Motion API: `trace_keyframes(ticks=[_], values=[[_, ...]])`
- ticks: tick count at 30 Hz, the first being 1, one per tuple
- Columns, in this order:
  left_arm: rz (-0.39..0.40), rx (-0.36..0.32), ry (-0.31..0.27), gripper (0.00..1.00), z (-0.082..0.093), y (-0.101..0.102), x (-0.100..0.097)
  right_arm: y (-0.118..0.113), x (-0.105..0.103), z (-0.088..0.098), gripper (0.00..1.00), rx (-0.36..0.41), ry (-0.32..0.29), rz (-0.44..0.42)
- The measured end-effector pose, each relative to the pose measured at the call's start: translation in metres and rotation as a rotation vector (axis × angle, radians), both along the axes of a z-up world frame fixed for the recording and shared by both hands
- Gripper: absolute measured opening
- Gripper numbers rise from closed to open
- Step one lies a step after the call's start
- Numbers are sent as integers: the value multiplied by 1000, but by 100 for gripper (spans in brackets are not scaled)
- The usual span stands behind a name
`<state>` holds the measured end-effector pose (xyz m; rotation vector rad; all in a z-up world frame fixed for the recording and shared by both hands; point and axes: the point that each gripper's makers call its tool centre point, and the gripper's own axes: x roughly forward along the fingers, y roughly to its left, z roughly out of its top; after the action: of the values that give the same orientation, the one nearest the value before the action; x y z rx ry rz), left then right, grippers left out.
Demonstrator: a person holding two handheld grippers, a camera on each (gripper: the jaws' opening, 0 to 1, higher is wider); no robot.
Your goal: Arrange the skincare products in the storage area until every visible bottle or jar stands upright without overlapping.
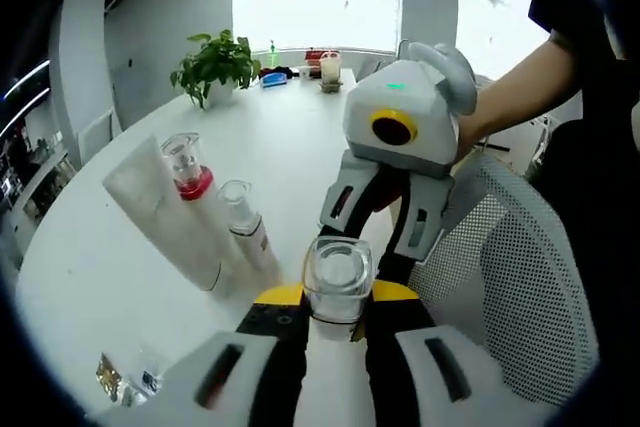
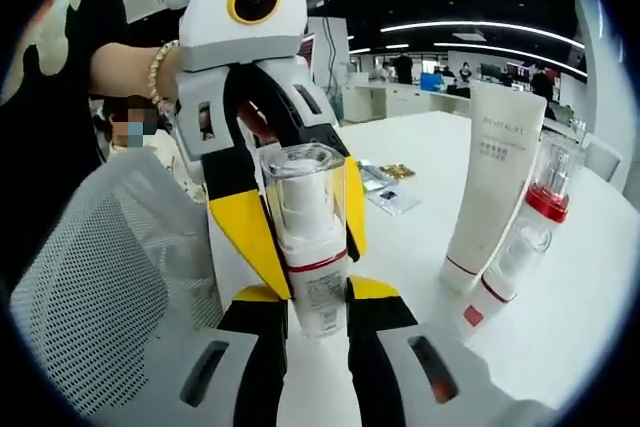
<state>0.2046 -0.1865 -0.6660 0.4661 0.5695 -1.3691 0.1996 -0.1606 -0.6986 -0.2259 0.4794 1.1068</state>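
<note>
A white cylindrical pump bottle with a clear plastic cap (image 2: 306, 237) stands between both tongs above the glossy white bench (image 1: 100, 277): the left tongs (image 1: 335, 347) and right tongs (image 2: 315, 322) each clench it. A white squeeze tube (image 2: 490, 182) stands upright, far right.

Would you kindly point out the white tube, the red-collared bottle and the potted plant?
white tube (image 2: 492, 182), right gripper view, middle of its body.
red-collared bottle (image 2: 540, 205), right gripper view, on the red collar.
potted plant (image 1: 214, 63), left gripper view, on its leaves.
</note>
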Motion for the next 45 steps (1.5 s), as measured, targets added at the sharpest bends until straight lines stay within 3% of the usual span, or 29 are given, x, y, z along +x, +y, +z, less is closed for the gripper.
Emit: trace_keyframes(ticks=[19, 35, 45], values=[[-3, 23, -6, 24, -32, -8, 9, -8, 7, -32, 22, -81, 17, 10], [-38, -13, -44, 24, -26, -19, 16, -24, 23, -35, 26, -58, 47, -62], [-35, -28, -61, 24, -23, -23, 30, -38, 23, -41, 31, -54, 76, -112]])
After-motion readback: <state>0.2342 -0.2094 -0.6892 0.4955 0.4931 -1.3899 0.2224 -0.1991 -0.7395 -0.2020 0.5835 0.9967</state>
